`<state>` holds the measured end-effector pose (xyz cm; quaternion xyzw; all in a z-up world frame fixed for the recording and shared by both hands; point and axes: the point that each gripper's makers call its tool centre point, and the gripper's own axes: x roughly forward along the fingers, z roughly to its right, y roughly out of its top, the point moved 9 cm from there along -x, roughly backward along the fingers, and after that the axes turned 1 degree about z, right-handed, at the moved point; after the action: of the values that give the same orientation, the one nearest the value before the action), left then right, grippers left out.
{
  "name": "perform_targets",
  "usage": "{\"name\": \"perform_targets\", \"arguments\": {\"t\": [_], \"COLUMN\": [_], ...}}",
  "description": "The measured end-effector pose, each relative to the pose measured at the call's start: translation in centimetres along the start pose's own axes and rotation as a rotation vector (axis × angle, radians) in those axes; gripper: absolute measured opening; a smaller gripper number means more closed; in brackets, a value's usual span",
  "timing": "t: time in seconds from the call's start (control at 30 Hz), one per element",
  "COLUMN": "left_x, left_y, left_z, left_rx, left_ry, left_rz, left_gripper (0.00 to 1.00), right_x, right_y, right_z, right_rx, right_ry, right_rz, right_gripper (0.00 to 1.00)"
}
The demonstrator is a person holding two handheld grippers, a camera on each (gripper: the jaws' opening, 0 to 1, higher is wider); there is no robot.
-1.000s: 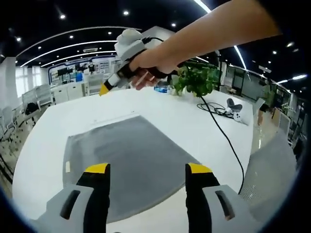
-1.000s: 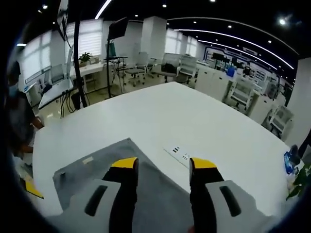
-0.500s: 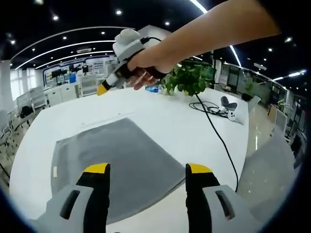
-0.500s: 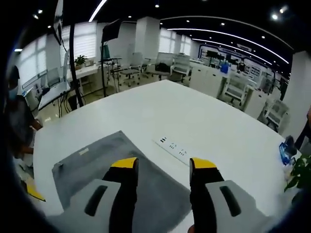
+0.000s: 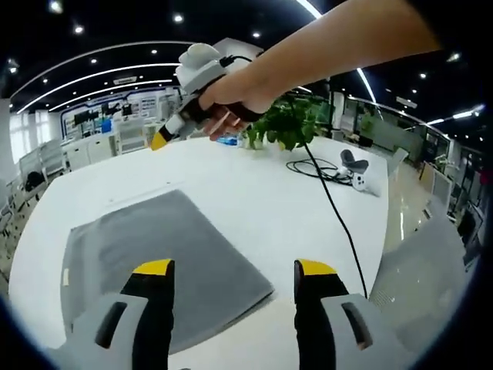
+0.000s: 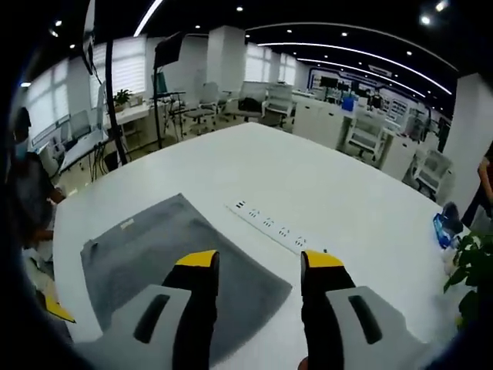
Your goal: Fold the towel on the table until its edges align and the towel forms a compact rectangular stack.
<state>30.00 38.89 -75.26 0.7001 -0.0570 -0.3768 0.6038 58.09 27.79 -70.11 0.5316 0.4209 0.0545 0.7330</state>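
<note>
In the left gripper view, the left gripper [image 5: 231, 268] hangs above the white table [image 5: 254, 189] with its yellow-tipped jaws spread wide and empty, the grey towel [image 5: 146, 250] lying flat from centre out to 9 o'clock, while at 11 o'clock a hand [image 5: 231, 96] holds the right gripper [image 5: 160, 140] in the air, its jaw gap impossible to judge, with a green plant [image 5: 289, 123] at 1 o'clock and a black cable [image 5: 335, 212] running toward 4 o'clock. In the right gripper view, the right gripper [image 6: 259, 260] also has its jaws wide apart holding nothing, the towel [image 6: 177, 258] spread at 8 o'clock under the left jaw and a white power strip [image 6: 273, 227] just beyond it near centre.
</note>
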Motion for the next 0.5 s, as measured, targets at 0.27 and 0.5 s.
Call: {"name": "perform_targets", "arguments": {"t": [0.27, 0.5], "left_x": [1.1, 2.3], "left_y": [0.4, -0.1], "left_z": [1.4, 2.6], "left_rx": [0.019, 0.051], "left_ry": [-0.008, -0.025], "left_rz": [-0.009, -0.042], "left_gripper": [0.64, 0.63], "right_x": [-0.9, -1.4], "right_y": [-0.7, -1.4], "right_z": [1.4, 2.4], "right_rx": [-0.004, 0.039], "right_ry": [0.005, 0.005], "right_rz": [0.002, 0.015], "right_gripper": [0.42, 0.41]}}
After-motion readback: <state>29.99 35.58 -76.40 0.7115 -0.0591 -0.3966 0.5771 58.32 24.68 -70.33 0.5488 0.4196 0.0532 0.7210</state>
